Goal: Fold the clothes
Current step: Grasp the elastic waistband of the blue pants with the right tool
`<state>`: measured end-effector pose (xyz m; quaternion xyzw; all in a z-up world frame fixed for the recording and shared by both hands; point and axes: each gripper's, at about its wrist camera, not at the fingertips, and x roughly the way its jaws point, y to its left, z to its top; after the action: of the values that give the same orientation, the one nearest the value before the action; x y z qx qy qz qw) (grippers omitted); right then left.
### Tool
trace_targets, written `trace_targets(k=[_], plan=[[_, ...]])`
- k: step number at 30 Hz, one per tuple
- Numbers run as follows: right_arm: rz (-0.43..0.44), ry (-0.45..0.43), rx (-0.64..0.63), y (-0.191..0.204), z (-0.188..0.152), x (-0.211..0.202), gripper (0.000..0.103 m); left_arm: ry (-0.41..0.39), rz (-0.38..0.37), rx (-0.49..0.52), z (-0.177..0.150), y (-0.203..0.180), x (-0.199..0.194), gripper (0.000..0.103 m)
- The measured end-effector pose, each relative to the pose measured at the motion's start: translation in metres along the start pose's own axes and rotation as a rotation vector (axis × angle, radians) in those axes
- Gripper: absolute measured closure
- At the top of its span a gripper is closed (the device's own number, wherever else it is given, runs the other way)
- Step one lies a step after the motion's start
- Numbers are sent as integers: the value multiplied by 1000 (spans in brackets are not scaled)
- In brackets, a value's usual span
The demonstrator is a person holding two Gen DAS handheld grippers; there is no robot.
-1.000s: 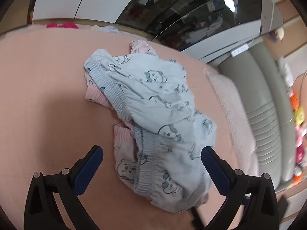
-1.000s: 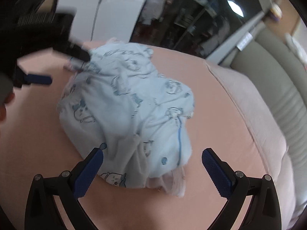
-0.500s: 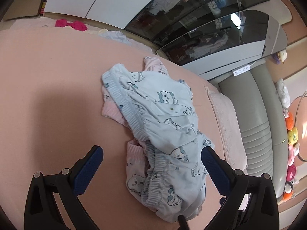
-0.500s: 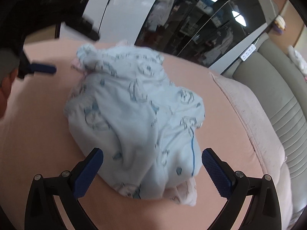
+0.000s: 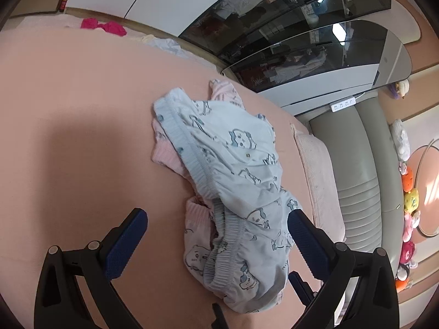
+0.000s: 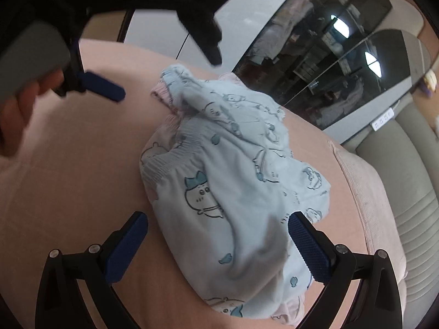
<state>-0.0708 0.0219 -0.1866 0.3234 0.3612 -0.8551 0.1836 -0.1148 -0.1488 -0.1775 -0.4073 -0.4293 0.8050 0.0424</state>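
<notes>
A crumpled pile of light blue clothes point(image 5: 233, 181) printed with cartoon animal faces lies in the middle of the left wrist frame, on a pink bed point(image 5: 68, 109); a pink garment point(image 5: 167, 156) with the same print shows under its edges. No brand or readable writing appears on the fabric. The left gripper point(image 5: 216, 235) is spread wide and holds nothing, its blue pads at the lower part of the frame on either side of the pile's near end. In the right wrist view the right gripper point(image 6: 218, 235) is also wide and empty, framing the pile's near side, with the left gripper blurred at the upper left. A pink pillow point(image 5: 318, 175) lies just right of the clothes, against a grey padded headboard point(image 5: 365, 170). A white power strip point(image 5: 344, 105) sits at the headboard's top; its markings are too small to read. Dark mirrored wardrobe doors point(image 5: 301, 35) fill the upper frame, a magenta garment point(image 5: 104, 26) lies at the bed's far edge, and plush toys point(image 5: 410, 200) line the right side
</notes>
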Motion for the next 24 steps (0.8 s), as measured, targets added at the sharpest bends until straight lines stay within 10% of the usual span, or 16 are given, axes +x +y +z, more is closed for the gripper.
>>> trace_targets(k=[2,10,17,24], plan=[[-3,-2,3,0,2,4,8,-3,1,17,2,0,-3,0],[98,15,174,-20,11,5,83,-12,50,72,4,1,-4,0],[283,75,533,-78,-6,8,83,14,96,121,0,-5,1,0],[256,71,569,-99,-14,9,97,7,134,213,-6,-18,5,0]])
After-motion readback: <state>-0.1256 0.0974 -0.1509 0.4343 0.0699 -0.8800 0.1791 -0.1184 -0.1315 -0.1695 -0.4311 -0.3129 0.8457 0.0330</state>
